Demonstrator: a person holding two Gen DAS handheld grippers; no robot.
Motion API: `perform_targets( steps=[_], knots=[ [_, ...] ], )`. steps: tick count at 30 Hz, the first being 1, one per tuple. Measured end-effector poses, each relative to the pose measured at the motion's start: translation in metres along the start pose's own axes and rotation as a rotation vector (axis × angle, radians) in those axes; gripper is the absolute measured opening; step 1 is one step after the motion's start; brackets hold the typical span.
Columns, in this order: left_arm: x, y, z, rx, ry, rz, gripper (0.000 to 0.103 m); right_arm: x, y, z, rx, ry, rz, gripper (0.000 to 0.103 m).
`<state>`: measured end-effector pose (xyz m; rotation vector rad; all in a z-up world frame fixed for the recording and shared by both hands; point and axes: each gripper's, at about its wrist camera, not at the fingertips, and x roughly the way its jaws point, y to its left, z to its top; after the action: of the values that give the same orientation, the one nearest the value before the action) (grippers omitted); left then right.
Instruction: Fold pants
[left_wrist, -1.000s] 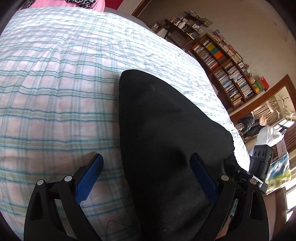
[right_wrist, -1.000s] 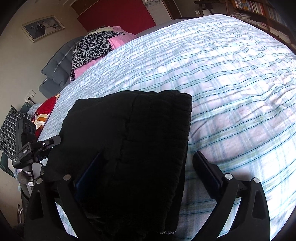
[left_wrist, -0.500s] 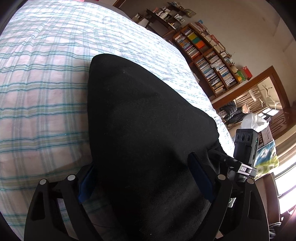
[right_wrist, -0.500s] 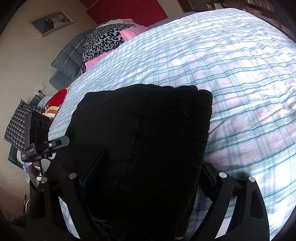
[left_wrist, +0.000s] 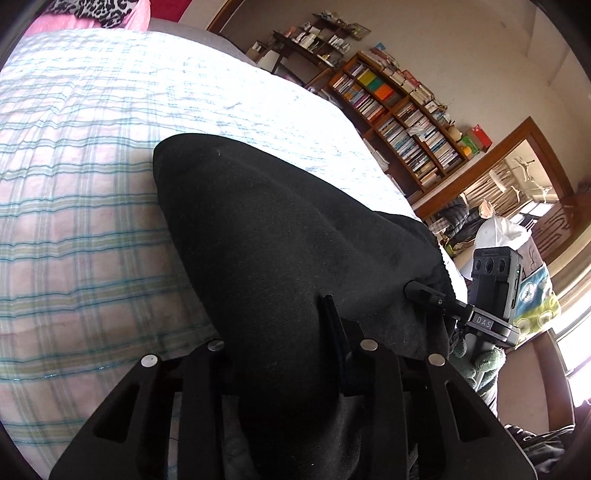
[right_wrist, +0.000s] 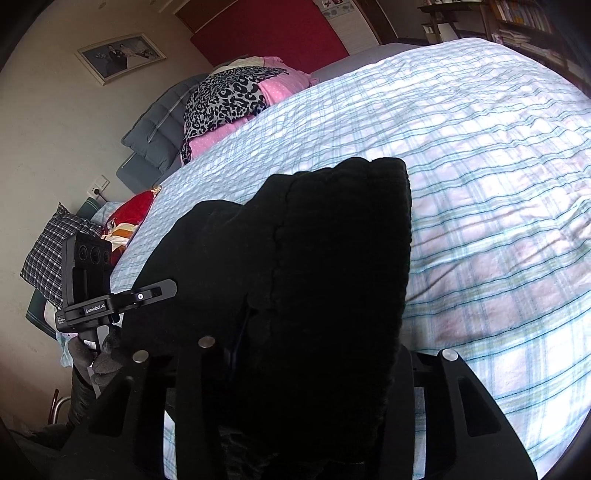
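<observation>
a: where are the pants (left_wrist: 280, 236) now?
b: black, already doubled over, lying at the near edge of the bed (left_wrist: 74, 221), with the plaid cover bare toward the far edge and the leopard-print pillow (right_wrist: 225, 99) at the head end.
a: and the grippers?
b: the left gripper (left_wrist: 291, 354) is closing, jaws narrow, with a bunch of the cloth between them; it looks pinched already. the right gripper (right_wrist: 306, 354) is closing too, over the thick ribbed end (right_wrist: 347, 236), which fills the gap between its jaws.
a: so the step is the grab before a fold?
b: i'd judge so. do it well by letting both jaws finish closing before any lift, and by catching every layer, not just the top one. then raise both ends together, keeping the cloth taut between them, so the fold lands square rather than sagging off the near edge.
</observation>
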<state>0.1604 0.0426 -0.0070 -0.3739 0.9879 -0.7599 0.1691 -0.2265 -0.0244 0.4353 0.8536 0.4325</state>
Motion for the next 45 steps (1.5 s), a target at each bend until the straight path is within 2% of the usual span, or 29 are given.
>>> perform_targets(
  steps=[5,9,21,28,35,38,40,44,45],
  knots=[
    [-0.018,-0.008,0.011,0.035,-0.044,0.012,0.028,-0.007,0.018,0.015,-0.047,-0.037,0.006,0.041],
    [-0.034,-0.001,0.021,0.037,-0.084,0.041,0.027,0.005,0.033,0.033,-0.072,-0.042,0.021,0.041],
    [-0.084,0.062,0.061,-0.006,-0.198,0.182,0.028,0.092,0.094,0.104,-0.173,-0.041,0.063,0.041],
    [-0.077,0.098,0.091,-0.046,-0.219,0.231,0.028,0.142,0.105,0.138,-0.201,-0.045,0.033,0.040],
    [-0.047,0.127,0.103,-0.105,-0.197,0.258,0.028,0.185,0.089,0.154,-0.212,-0.021,-0.022,0.040],
    [-0.040,0.140,0.099,-0.137,-0.194,0.250,0.034,0.199,0.074,0.153,-0.189,-0.002,-0.017,0.040],
    [-0.039,0.148,0.095,-0.168,-0.188,0.252,0.042,0.206,0.067,0.150,-0.183,0.010,-0.013,0.041],
    [-0.038,0.146,0.090,-0.161,-0.195,0.310,0.057,0.211,0.055,0.146,-0.161,0.027,-0.011,0.048],
    [-0.039,0.143,0.088,-0.152,-0.199,0.326,0.058,0.211,0.054,0.145,-0.157,0.027,-0.008,0.048]
  ],
)
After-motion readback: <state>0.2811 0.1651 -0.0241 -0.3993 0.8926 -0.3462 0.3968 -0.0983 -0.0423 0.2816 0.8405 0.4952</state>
